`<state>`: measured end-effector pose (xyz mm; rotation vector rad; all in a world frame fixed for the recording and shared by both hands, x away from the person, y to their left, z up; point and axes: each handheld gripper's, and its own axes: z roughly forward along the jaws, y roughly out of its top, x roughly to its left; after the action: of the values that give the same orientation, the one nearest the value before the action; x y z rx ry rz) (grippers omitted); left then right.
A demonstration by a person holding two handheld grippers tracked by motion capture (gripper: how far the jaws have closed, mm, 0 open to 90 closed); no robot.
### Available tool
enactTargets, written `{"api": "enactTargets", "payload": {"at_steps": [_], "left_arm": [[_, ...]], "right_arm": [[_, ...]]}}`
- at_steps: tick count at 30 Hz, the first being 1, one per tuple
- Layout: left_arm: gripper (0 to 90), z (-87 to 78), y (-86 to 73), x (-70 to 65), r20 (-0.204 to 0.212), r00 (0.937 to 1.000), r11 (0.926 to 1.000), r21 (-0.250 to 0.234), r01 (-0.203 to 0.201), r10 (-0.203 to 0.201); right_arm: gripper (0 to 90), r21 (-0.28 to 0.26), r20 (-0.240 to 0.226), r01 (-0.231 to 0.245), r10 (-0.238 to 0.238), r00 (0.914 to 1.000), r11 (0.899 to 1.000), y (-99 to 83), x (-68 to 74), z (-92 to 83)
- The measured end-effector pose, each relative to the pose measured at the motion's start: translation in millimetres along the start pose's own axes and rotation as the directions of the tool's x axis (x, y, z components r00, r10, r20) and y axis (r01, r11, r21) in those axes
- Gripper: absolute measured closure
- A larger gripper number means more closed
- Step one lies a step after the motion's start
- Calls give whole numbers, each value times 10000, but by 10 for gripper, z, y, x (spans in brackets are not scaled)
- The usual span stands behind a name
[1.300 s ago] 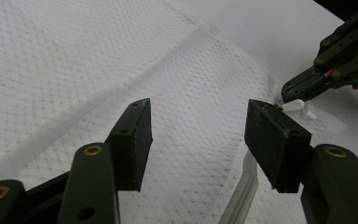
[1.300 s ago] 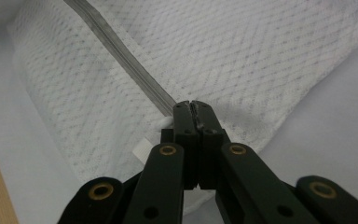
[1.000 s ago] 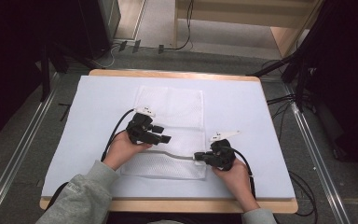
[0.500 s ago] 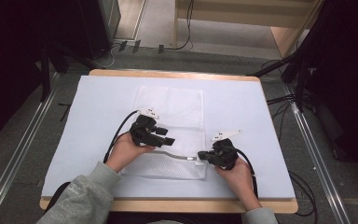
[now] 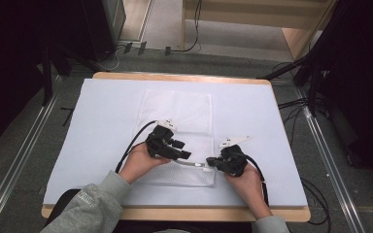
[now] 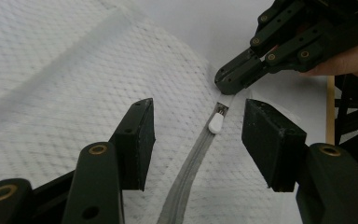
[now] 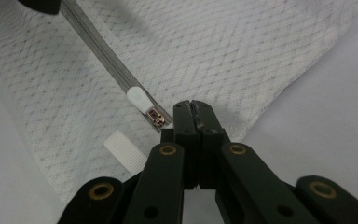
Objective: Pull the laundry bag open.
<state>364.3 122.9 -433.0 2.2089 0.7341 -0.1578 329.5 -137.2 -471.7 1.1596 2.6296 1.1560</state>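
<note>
Mesh laundry bag (image 5: 177,138), white, lies flat at the centre of the pale blue tabletop (image 5: 97,126) in the high view. Its grey zipper (image 6: 191,163) runs along the bag's lower edge, the white pull tab (image 6: 216,123) near the lower right corner. Left tongs (image 6: 198,135) are released, their jaws having just narrowed a little, straddling the zipper without touching it. Right tongs (image 7: 195,108) are clenched on the bag's corner just beside the slider. No brand, label or writing is readable anywhere.
</note>
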Motion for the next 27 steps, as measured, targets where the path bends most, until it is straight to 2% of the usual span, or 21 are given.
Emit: {"api": "enactTargets", "payload": {"at_steps": [3,6,10,12,20,27], "left_arm": [[496,60,-8,-33,-159,9996,9996,181,-214,217],[546,119,-18,-39,-91,9998,9994,297,-176,178],[735,212,-16,-42,365,9992,9995,269,159,-169],[748,272,-15,-50,393,9989,9992,345,223,-237],[759,435,-33,-100,192,9998,9972,744,-93,79],[766,485,-50,-135,283,9994,9964,815,-241,218]], "right_arm": [[900,-28,-4,28,-28,10000,10000,-4,1,0],[900,-40,-12,16,-16,10000,10000,-5,-1,1],[900,-20,-61,0,-1,10000,10000,-5,-6,0],[900,-14,-66,-21,21,10000,10000,-4,-5,-1],[900,-17,-79,-18,18,10000,10000,-5,-7,-1],[900,-29,-67,8,-8,10000,10000,-3,-4,1]]}}
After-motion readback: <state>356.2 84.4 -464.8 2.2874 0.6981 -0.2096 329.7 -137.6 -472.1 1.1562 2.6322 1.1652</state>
